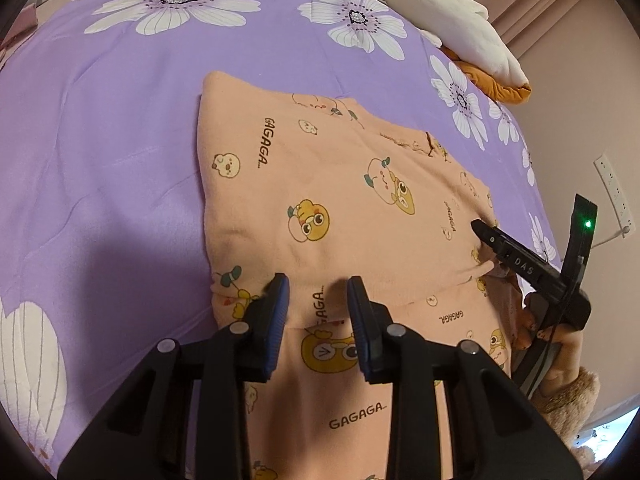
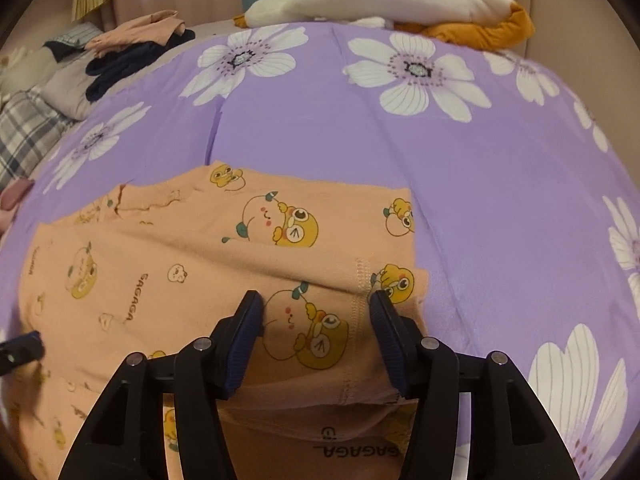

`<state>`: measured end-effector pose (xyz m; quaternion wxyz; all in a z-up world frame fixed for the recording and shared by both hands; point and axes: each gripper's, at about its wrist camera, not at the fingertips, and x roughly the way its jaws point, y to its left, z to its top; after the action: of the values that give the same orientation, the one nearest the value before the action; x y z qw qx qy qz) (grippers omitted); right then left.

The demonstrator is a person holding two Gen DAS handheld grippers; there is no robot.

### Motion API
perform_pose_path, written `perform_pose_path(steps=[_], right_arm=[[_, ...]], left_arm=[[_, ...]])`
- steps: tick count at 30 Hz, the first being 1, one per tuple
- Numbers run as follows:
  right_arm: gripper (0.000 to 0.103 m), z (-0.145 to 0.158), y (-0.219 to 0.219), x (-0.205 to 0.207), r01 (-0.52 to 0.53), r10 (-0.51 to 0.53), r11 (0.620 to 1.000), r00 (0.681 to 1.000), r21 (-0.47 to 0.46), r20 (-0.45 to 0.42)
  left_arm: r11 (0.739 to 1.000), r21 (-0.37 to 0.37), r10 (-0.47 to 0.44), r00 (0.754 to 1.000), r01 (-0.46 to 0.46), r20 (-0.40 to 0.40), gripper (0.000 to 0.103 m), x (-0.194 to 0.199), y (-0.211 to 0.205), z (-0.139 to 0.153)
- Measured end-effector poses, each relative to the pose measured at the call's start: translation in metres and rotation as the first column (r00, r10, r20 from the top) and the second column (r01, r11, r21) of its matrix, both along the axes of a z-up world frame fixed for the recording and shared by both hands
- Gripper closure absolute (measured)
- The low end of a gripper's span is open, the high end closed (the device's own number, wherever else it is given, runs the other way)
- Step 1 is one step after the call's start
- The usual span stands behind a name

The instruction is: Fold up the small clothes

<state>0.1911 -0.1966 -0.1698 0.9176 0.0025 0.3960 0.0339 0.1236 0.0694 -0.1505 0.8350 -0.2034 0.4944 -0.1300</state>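
I'm seeing the peach garment [image 1: 340, 208] running off the bottom edge in both views. My grippers' bodies are covering its near folds, and I'm not making out whether the pads touch cloth.

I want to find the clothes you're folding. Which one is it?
Look at the purple bedspread with white flowers. In its middle lies the peach fleece garment, printed with yellow cartoon ducks and "GAGAGA". The other clothes sit piled far off, unprinted.

A peach cartoon-print garment [image 1: 340, 200] lies partly folded on the bed.
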Motion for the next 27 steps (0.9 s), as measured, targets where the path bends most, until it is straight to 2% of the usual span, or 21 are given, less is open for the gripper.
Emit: perform_pose_path(steps=[8,12,15,17,19,21,23,24,27], right_arm=[[0.047,-0.002,-0.001,0.001,0.003,-0.003,1.0,1.0,0.001,0.017],[0.046,-0.003,0.002,0.0,0.004,-0.003,1.0,1.0,-0.007,0.02],[0.046,-0.001,0.001,-0.002,0.002,-0.002,1.0,1.0,-0.002,0.023],[0.046,0.003,-0.001,-0.008,-0.001,0.001,1.0,1.0,0.016,0.025],[0.043,0.008,-0.005,-0.015,-0.02,0.019,0.998,1.0,0.058,0.024],[0.04,0.019,-0.014,-0.027,-0.039,0.037,0.992,0.999,0.121,0.021],[0.038,0.032,-0.023,-0.042,-0.034,0.029,0.988,0.999,0.152,0.039],[0.034,0.039,-0.027,-0.05,-0.035,0.027,0.987,0.998,0.158,0.055],[0.025,0.055,-0.037,-0.08,-0.043,0.024,0.983,0.994,0.181,0.104]], left_arm=[[1.0,0.007,0.004,1.0,-0.004,0.005,0.073,0.0,-0.002,0.0],[1.0,-0.005,0.006,1.0,-0.006,0.007,0.069,0.001,-0.002,0.0],[1.0,-0.013,0.023,1.0,-0.023,-0.001,0.07,-0.001,0.0,0.005],[0.999,0.007,0.037,0.999,-0.037,-0.005,0.069,-0.006,0.0,0.013],[0.998,0.039,0.057,0.998,-0.058,0.019,0.06,-0.016,0.001,0.026],[0.992,0.077,0.093,0.994,-0.098,0.064,0.033,-0.03,0.004,0.04],[0.98,0.129,0.14,0.985,-0.152,0.1,0.024,-0.047,0.007,0.052],[0.975,0.147,0.15,0.982,-0.166,0.112,0.023,-0.055,0.008,0.056],[0.972,0.153,0.158,0.978,-0.178,0.134,0.018,-0.082,0.01,0.062]])
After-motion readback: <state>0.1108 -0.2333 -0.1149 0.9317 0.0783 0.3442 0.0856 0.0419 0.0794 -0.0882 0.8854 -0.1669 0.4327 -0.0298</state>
